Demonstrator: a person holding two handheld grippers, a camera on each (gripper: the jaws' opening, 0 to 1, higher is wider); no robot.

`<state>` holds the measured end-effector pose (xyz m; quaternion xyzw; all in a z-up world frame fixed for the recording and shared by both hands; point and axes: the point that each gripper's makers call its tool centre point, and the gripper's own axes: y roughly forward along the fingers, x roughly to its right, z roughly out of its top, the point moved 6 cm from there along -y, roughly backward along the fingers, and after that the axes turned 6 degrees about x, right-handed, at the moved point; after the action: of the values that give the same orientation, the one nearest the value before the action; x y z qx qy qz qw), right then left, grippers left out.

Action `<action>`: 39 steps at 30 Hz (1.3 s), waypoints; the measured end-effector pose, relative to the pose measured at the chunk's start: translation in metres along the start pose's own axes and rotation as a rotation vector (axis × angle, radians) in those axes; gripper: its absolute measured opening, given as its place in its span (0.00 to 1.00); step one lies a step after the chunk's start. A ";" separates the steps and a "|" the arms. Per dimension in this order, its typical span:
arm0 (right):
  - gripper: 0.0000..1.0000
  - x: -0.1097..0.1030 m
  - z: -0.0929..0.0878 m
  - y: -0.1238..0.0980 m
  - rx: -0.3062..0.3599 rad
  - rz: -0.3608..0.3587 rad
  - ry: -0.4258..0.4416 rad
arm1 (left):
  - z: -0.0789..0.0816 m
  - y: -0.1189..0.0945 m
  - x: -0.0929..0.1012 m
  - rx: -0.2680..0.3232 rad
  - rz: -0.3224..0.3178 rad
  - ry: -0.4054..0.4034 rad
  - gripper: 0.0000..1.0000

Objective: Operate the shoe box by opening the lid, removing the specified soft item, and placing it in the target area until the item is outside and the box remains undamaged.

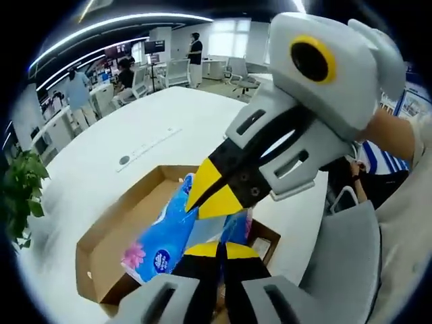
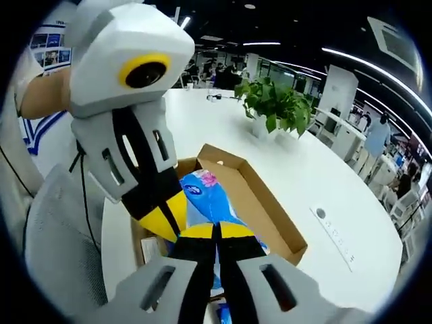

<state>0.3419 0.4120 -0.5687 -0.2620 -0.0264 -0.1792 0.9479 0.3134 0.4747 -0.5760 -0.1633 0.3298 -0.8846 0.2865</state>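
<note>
The box [image 1: 101, 246] lies open on the table [image 1: 101, 169], near one edge of it, with the pack [image 1: 165, 233] lying inside, against one long wall. In the left gripper view the left gripper [image 1: 219, 251] sits at the pack's near end, and the right gripper [image 1: 209, 192] comes in from the right, its tips on the pack just above. In the right gripper view the right gripper [image 2: 217, 233] sits on the pack [image 2: 206, 196] inside the box [image 2: 270, 216], the left gripper [image 2: 165, 216] beside it at the left. A plant [image 2: 273, 104] stands on the table [image 2: 324, 182] behind the box. Chairs [image 1: 175, 71] and people stand beyond the table's far edge.
</note>
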 end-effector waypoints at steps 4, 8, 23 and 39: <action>0.00 0.003 0.001 -0.014 0.006 -0.012 0.003 | 0.014 0.000 0.010 0.025 -0.015 0.023 0.00; 0.00 0.009 -0.002 -0.031 0.008 -0.030 0.013 | 0.029 0.004 0.023 0.040 -0.038 0.056 0.00; 0.00 0.023 -0.034 -0.090 0.009 -0.087 0.113 | 0.063 0.036 0.065 0.039 -0.139 0.149 0.00; 0.00 0.041 -0.069 -0.136 -0.018 -0.151 0.184 | 0.091 0.079 0.097 0.052 -0.221 0.196 0.00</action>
<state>0.3288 0.2550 -0.5562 -0.2502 0.0427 -0.2738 0.9277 0.3126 0.3211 -0.5533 -0.1039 0.3131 -0.9307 0.1578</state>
